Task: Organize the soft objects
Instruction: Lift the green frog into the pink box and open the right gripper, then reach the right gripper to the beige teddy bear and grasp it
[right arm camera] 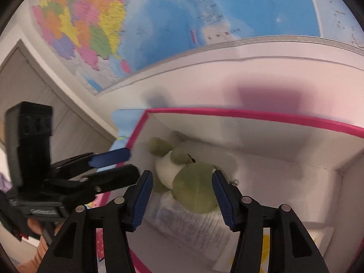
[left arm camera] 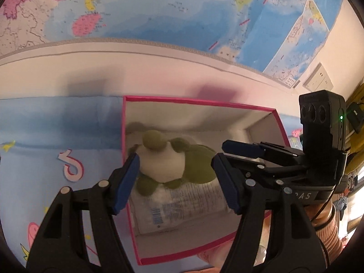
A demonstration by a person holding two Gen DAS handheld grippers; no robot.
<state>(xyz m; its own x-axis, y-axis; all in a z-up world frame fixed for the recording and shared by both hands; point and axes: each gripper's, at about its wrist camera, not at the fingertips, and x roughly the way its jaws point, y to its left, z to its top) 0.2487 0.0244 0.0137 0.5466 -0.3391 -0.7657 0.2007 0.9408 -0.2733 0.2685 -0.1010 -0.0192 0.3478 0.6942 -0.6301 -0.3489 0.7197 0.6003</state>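
A green and white plush turtle (left arm camera: 173,163) lies inside a white box with a pink rim (left arm camera: 195,103), on top of a white printed plastic packet (left arm camera: 182,204). My left gripper (left arm camera: 176,182) is open and empty, held above the box over the turtle. The right gripper (left arm camera: 238,159) shows beside it at the right, open. In the right wrist view the turtle (right arm camera: 193,182) and the packet (right arm camera: 193,225) lie in the box (right arm camera: 250,113). My right gripper (right arm camera: 182,195) is open and empty above the turtle's shell. The left gripper (right arm camera: 118,163) shows at the left.
The box stands on a light blue cartoon-print sheet (left arm camera: 56,154) beside a pink-white padded wall panel (left arm camera: 159,72). A coloured map (left arm camera: 159,11) hangs above it. A wall socket (left arm camera: 318,79) is at the right. A grey door (right arm camera: 34,86) is at the left.
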